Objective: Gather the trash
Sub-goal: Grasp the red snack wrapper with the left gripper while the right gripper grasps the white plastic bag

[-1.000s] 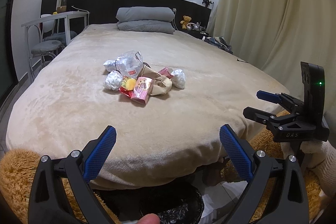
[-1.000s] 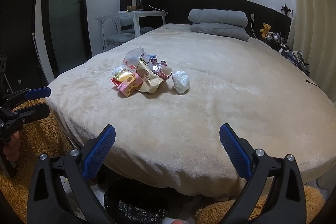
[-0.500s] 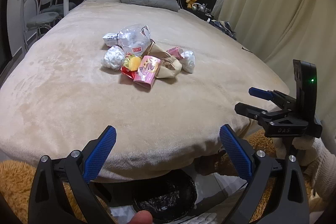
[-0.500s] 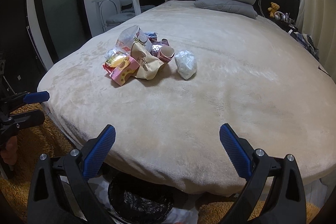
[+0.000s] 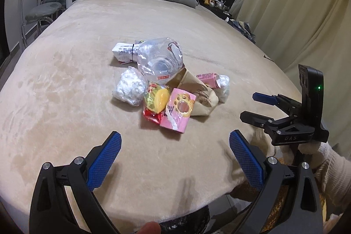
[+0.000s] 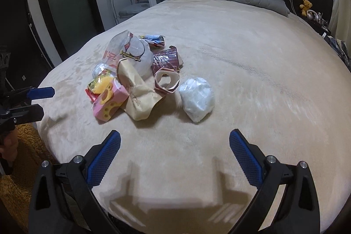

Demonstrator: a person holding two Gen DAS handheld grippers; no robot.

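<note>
At centre frame, the trash pile sits heaped on the beige bed, nothing collected yet.

Left gripper and right gripper both hover low in their frames, jaws spread wide and empty, aimed at the pile. The pink carton lies nearest the left; the white plastic wad nearest the right — likely first picks.

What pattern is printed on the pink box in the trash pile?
Yellow paw prints on the pink cardboard box; clearest in the left wrist view.
</note>
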